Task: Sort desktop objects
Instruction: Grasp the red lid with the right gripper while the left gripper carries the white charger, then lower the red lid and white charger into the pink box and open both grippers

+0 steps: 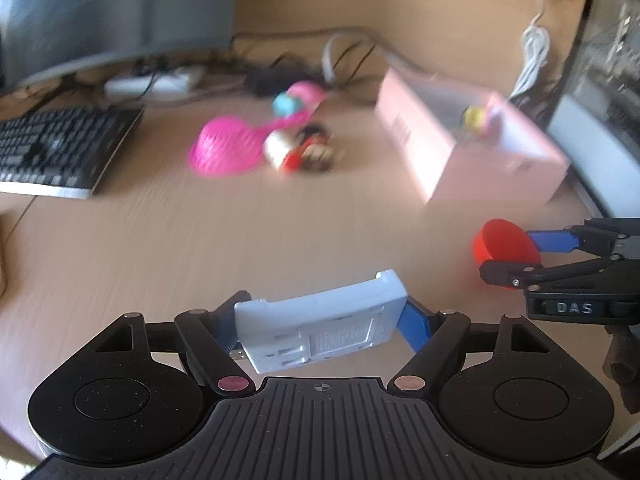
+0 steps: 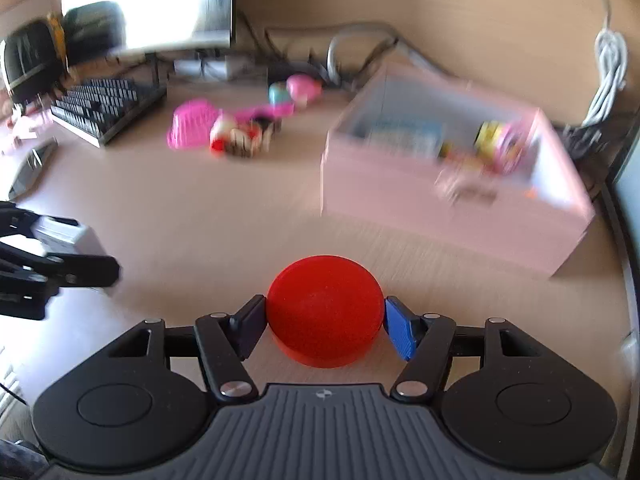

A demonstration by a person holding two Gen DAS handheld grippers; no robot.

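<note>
Currently the left gripper (image 1: 320, 330) clamps a white adapter (image 1: 320, 326) between its blue pads, one at each short end; the adapter is tilted, right end higher, and appears to be off the desk (image 1: 160, 240). The right gripper (image 2: 325, 322) holds a red dome (image 2: 324, 308), a pad pressed on each side. From the left wrist view the dome (image 1: 506, 246) sits in the right gripper (image 1: 516, 256), in front of the pink box (image 1: 472, 148) and near its front corner.

Landmark: pink box, open-topped, on the desk. It holds several small items, among them a yellow one (image 2: 490, 134) and a blue-and-white packet (image 2: 408, 136); motion blur hides detail.

Left of the box, well apart: a magenta basket (image 1: 226, 148) upside down, a small red-and-white toy cluster (image 1: 300, 150) just beside it, and a pink and teal piece (image 1: 296, 100) behind them. Further left of the box: a black keyboard (image 1: 60, 148), with a monitor (image 1: 112, 12) behind it. Behind the box: tangled cables (image 1: 348, 56); a bundled white cable (image 1: 534, 52) hangs right of the box.
</note>
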